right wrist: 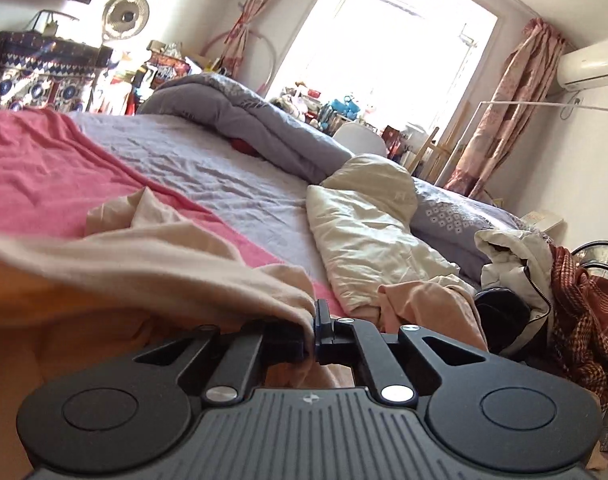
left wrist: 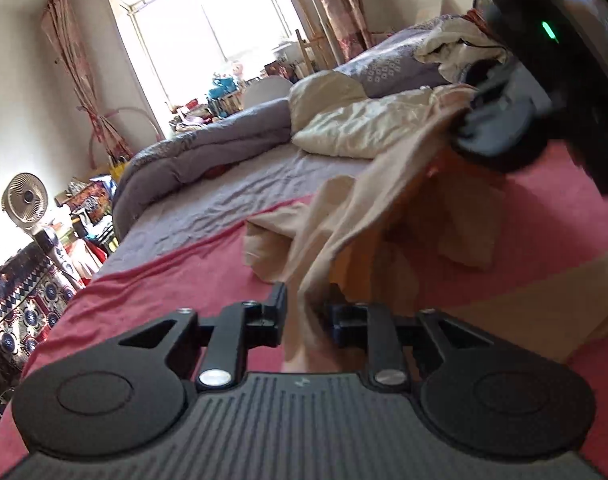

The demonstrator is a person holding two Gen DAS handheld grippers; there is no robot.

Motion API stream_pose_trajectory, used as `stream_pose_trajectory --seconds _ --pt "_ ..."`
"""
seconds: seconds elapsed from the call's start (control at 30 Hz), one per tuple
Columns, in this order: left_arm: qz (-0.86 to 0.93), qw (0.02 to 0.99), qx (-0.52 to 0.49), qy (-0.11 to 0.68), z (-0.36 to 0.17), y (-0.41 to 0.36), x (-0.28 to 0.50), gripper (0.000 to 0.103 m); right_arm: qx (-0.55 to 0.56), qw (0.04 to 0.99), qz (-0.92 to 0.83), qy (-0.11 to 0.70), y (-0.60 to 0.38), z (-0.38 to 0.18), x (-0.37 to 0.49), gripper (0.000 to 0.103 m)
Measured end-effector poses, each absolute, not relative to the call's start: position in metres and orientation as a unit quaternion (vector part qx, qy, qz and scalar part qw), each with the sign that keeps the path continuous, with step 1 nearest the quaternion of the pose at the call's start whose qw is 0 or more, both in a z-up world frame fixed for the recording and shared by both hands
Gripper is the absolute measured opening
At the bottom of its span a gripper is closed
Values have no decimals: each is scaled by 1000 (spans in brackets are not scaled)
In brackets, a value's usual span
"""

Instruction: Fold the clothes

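centrally, the bed [right wrist: 207,168] fills both views, covered by a lilac sheet [left wrist: 231,200] with a pink blanket [left wrist: 151,292] laid over the near part. a grey duvet [right wrist: 239,120] is bundled along the far edge, and a cream quilt [right wrist: 364,216] lies crumpled beside it. a white jacket [right wrist: 516,256] and a red checked cloth [right wrist: 584,304] sit at the right edge of the right wrist view.

the beige garment [left wrist: 364,208] is raised off the pink blanket and hangs stretched between the two tools, with its lower folds resting on the blanket.

right gripper [right wrist: 312,334]: fingers pressed together on a bunched edge of the beige garment [right wrist: 151,264], which drapes away to the left of that view. in the left wrist view this tool appears at upper right, with cloth gathered at its tip.

left gripper [left wrist: 304,312]: fingers partly spread, a hanging strip of the garment passing through the gap. the right finger [left wrist: 336,316] is half covered by cloth; whether the pads press on the fabric cannot be determined.
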State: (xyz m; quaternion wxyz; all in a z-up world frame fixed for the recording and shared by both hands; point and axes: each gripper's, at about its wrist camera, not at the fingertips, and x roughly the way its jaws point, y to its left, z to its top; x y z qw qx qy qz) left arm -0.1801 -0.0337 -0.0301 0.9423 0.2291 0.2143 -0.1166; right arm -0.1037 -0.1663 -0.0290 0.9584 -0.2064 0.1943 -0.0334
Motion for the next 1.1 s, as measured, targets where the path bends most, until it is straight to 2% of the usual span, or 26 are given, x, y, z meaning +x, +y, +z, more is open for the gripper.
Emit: stream_pose_trajectory --seconds 0.03,0.17,0.27,0.37,0.5,0.67,0.97,1.0,1.03,1.07,1.1 --pt "-120 940 235 217 -35 -38 -184 46 -196 961 -35 189 -170 -23 -104 6" --pt "-134 939 237 212 -40 -54 -193 48 -161 973 -35 159 -182 11 -106 6" --pt "-135 940 242 200 -40 -66 -194 56 -142 981 -34 131 -187 36 -113 6" --pt "-118 939 262 188 -39 -79 -189 56 -127 987 -35 94 -186 63 -127 6" --pt "-193 942 222 163 -16 -81 -212 57 -128 990 -31 59 -188 94 -143 6" --pt "-210 942 224 137 -3 -98 -241 58 -136 990 -23 20 -188 135 -160 6" --pt "-174 950 255 37 26 -139 -277 59 -130 991 -33 -19 -192 186 -199 6" --pt "-157 953 256 30 29 -140 -275 57 -130 991 -35 -22 -193 190 -203 6" --pt "-144 956 252 29 31 -137 -272 48 -135 990 -40 -26 -195 193 -207 6" --pt "-131 959 248 28 34 -134 -270 34 -141 989 -45 -30 -197 196 -212 6" --pt "-116 962 245 25 38 -127 -267 26 -146 987 -52 -33 -199 198 -215 6"
